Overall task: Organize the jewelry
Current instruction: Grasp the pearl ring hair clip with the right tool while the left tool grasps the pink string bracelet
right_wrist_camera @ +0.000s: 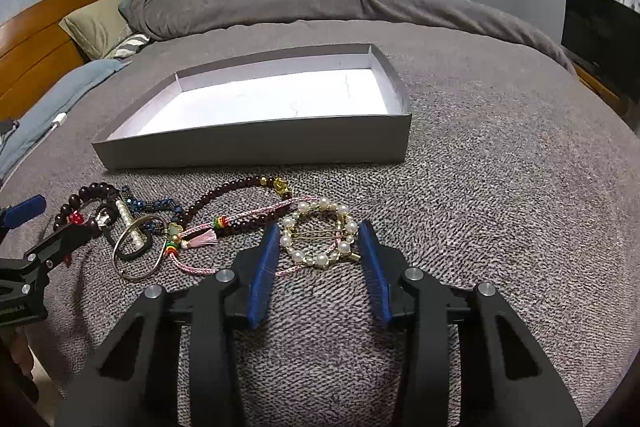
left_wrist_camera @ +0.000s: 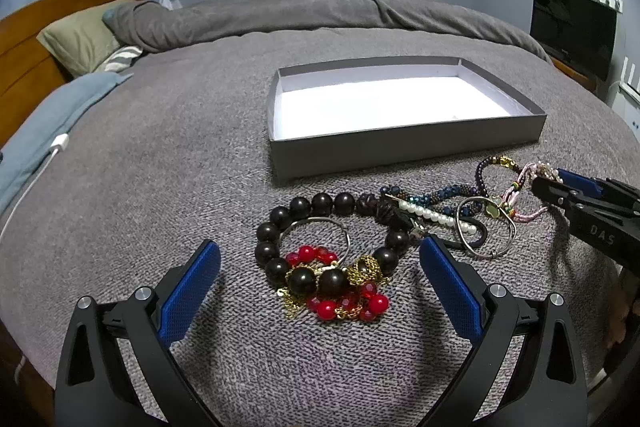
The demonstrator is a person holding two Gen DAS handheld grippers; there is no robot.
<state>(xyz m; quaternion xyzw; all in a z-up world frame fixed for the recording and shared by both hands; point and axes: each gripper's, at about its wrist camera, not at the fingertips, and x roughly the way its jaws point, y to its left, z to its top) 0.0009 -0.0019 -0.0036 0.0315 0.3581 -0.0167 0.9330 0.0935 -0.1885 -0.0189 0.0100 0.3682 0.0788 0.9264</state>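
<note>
The blanket [left_wrist_camera: 160, 155] is rough, nubby grey cloth. The box [right_wrist_camera: 256, 143] looks like matt grey cardboard with a smooth white paper lining. The dark bead bracelet [left_wrist_camera: 320, 247] is glossy; the pearl ring [right_wrist_camera: 320, 239] shines, with gold metal. The headboard [left_wrist_camera: 24, 67] is polished wood.

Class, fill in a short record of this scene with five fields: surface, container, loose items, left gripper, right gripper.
surface: grey blanket on a bed
container: shallow grey box, white inside, nothing in it
loose items: jewelry heap in front of the box, none yet in it
left gripper: open, above the big dark beads
right gripper: part closed around the pearl ring; contact unclear
</note>
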